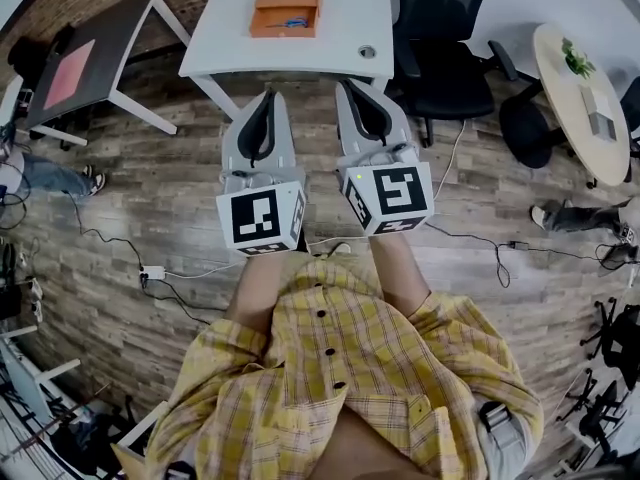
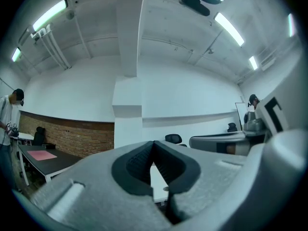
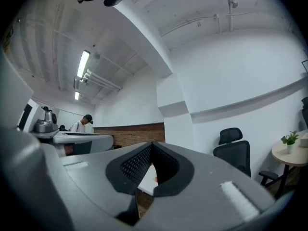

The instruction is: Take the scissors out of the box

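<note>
Both grippers are up in front of the person, side by side, tips pointing toward the near edge of the white table point(image 1: 350, 13). The left gripper point(image 1: 268, 96) has its jaws pressed together at the tips with nothing between them. In its own view the left gripper point(image 2: 154, 142) shows the dark pads meeting, and only a sliver of tabletop shows through the gap below them. It's the same story for the right gripper point(image 1: 349, 84). The right gripper point(image 3: 152, 144) in its own view is closed tip to tip and empty.

The box point(image 1: 286, 10) is orange and open-topped, and it sits on the table toward the far edge, roughly midway along it, well apart from both grippers. The scissors point(image 1: 293, 21) lie inside it by the box's near wall — just a small bluish shape from here.

A round hole point(image 1: 367, 52) marks the table's near right corner. A black office chair point(image 1: 440, 28) stands just beside the table's right edge. Off to the left is a dark table point(image 1: 110, 38) with a pink sheet point(image 1: 70, 73) on it.
</note>
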The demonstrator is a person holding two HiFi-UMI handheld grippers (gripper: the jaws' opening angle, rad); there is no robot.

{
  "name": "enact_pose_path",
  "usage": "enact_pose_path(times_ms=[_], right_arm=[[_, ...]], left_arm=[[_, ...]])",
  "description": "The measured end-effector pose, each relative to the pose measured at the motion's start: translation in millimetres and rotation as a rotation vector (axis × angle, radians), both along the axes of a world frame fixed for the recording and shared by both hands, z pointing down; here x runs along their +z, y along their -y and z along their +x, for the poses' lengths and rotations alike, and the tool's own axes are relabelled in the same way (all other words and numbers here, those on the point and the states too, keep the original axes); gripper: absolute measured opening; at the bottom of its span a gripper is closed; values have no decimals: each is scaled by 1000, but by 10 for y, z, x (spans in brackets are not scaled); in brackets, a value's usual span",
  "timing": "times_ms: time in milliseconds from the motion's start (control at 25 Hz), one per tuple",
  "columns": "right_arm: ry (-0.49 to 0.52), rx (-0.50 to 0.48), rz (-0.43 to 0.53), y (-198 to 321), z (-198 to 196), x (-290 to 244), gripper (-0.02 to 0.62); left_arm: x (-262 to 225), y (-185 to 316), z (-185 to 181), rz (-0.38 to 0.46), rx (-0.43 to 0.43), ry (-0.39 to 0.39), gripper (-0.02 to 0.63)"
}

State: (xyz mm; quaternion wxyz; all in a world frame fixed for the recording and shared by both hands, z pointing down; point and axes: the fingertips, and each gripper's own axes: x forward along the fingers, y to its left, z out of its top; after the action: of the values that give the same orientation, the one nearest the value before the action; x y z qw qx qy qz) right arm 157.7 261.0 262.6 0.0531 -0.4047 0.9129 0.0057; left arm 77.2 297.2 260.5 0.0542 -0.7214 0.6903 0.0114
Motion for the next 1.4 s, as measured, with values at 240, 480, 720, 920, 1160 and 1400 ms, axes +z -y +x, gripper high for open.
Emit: enact_pose_path(times_ms=[240, 480, 720, 920, 1160, 1400], right_arm=[[-11, -13, -25, 202, -134, 117, 6], [-24, -18, -26, 606, -361, 126, 6], [-33, -15, -23, 1064, -639, 78, 6], [-40, -5, -26, 1442, -920, -1, 6], [-49, 17, -37, 1854, -1269, -31, 6], [-58, 42, -44, 2166, -1628, -39, 6]], left_arm=[[116, 211, -82, -23, 0, -9, 0], [161, 639, -292, -25, 9, -28, 1], [119, 1117, -540, -21, 19, -28, 2], [42, 1512, -825, -20, 30, -37, 2], [1, 1936, -1176, -26, 54, -45, 1], [39, 2293, -1494, -54, 107, -45, 0]])
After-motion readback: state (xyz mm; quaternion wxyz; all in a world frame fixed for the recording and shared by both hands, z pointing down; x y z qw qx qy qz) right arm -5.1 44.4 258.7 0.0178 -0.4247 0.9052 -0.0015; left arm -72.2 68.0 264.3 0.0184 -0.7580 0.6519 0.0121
